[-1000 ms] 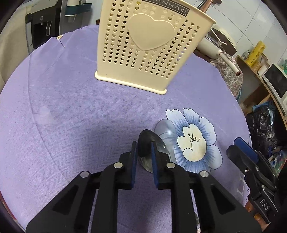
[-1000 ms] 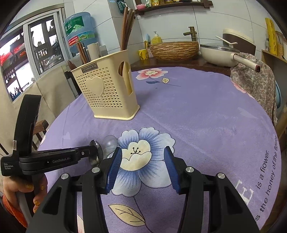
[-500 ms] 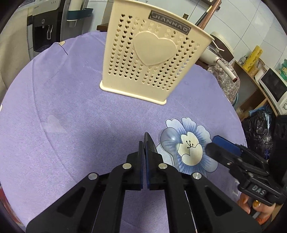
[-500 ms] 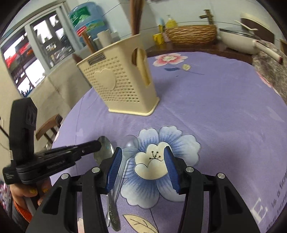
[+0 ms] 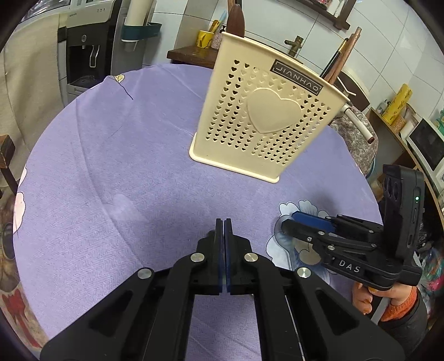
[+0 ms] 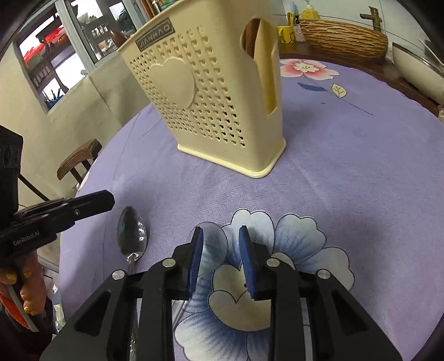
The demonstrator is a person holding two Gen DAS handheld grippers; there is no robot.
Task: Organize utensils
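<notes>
Right gripper (image 6: 219, 263) narrower; clear spoon (image 6: 212, 241) between

A home kitchen: water dispenser (image 5: 83, 52), microwave (image 5: 426, 144), faucet (image 6: 374, 16), wicker basket (image 6: 344, 36).

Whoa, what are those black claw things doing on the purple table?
A person holds a black gripper in each hand, tidying spoons near the cream plastic utensil holder with heart holes. The left gripper is shut on nothing; the shiny metal spoon lies on the purple flowered tablecloth beside it. The right gripper has just been closing its jaws around the clear plastic spoon, not clamping it yet.
</notes>
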